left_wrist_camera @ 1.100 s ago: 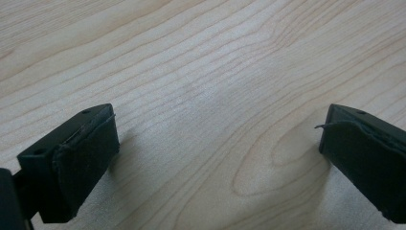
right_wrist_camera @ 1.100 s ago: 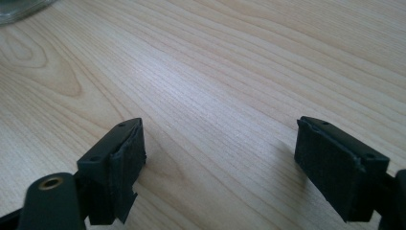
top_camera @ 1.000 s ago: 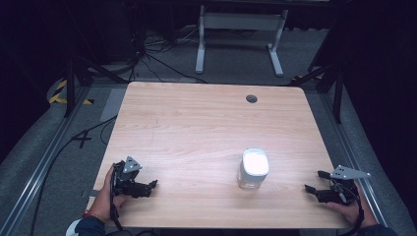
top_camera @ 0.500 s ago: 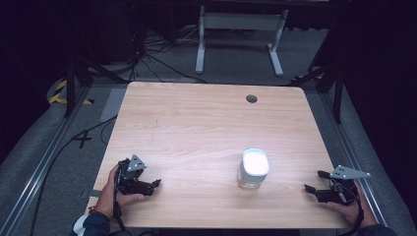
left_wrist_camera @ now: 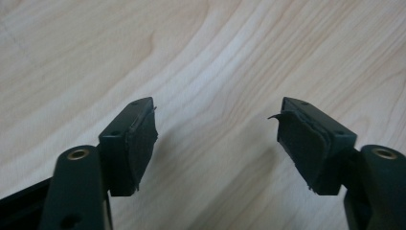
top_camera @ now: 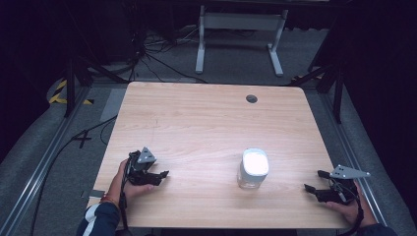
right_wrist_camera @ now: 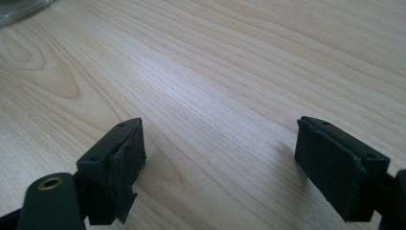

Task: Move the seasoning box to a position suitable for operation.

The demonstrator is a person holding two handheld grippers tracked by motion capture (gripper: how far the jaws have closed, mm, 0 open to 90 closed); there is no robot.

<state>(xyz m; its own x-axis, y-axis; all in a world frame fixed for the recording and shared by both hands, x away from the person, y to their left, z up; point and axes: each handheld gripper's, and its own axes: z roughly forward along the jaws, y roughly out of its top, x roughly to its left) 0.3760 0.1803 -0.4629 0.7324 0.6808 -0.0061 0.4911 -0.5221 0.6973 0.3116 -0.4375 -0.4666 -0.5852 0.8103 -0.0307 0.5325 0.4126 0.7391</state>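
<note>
Tongs (top_camera: 160, 176) (top_camera: 314, 180) flanking white jar (top_camera: 254, 168)

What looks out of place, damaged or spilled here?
Only small wear: the left gripper's pads are frayed, one edge curling loose. The white-lidded jar stands upright on the table, nothing spilled. Both grippers are open and empty, the right gripper included.

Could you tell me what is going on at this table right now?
A person sits at a wooden table with a two-jaw gripper in each hand. The left gripper and the right gripper both rest near the front edge, jaws open and holding nothing. Between them, closer to the right one, stands a clear jar with a white lid, untouched. Neither gripper is at the jar yet.
</note>
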